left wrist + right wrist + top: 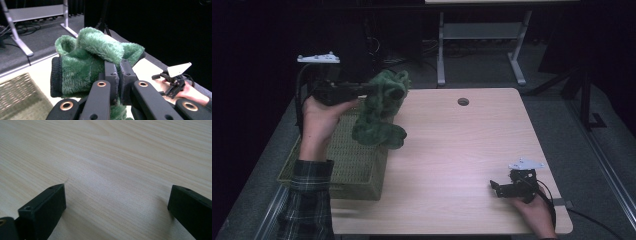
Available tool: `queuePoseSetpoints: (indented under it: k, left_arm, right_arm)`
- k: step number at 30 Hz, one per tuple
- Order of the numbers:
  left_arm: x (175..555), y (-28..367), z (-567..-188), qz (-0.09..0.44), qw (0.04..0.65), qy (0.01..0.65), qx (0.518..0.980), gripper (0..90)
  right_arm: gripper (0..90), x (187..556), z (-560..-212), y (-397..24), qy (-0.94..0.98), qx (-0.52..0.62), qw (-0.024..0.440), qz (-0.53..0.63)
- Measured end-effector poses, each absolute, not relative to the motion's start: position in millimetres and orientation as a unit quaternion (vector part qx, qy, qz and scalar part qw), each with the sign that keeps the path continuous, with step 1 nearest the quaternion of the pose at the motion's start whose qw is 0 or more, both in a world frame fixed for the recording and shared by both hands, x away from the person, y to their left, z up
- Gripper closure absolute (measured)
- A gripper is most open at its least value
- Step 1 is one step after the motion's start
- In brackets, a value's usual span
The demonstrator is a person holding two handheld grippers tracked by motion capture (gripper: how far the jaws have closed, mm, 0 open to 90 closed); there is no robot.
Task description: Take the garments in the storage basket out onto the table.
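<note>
Left gripper (382,90): jaws clamped on a fold of the green plush garment (381,107), held up in the air. Garment hangs over the right edge of the woven basket (349,165) at the table's (462,150) left side. Right gripper (496,187): jaws apart, nothing between, resting low near the table's front right corner.
</note>
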State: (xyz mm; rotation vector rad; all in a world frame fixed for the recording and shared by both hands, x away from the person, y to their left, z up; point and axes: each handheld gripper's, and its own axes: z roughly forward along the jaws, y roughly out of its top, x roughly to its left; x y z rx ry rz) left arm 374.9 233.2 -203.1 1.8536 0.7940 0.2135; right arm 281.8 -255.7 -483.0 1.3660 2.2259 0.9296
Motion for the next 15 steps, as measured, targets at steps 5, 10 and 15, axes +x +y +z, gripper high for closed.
queuePoseSetpoints:
  k: [5, 10, 15]
  left_arm:
    - [374, 205, -203, 0.083, 0.525, 0.319, 0.784, 86.9]
    - [373, 177, -207, 0.082, 0.522, 0.310, 0.791, 87.1]
    - [374, 153, -218, 0.070, 0.519, 0.307, 0.795, 87.1]
  right_arm:
    - [1.4, 283, -483, -256, 0.790, 0.482, 0.185, 0.331]
    - [1.4, 283, -483, -256, 0.790, 0.482, 0.185, 0.331]
    - [1.4, 283, -483, -256, 0.790, 0.483, 0.184, 0.330]
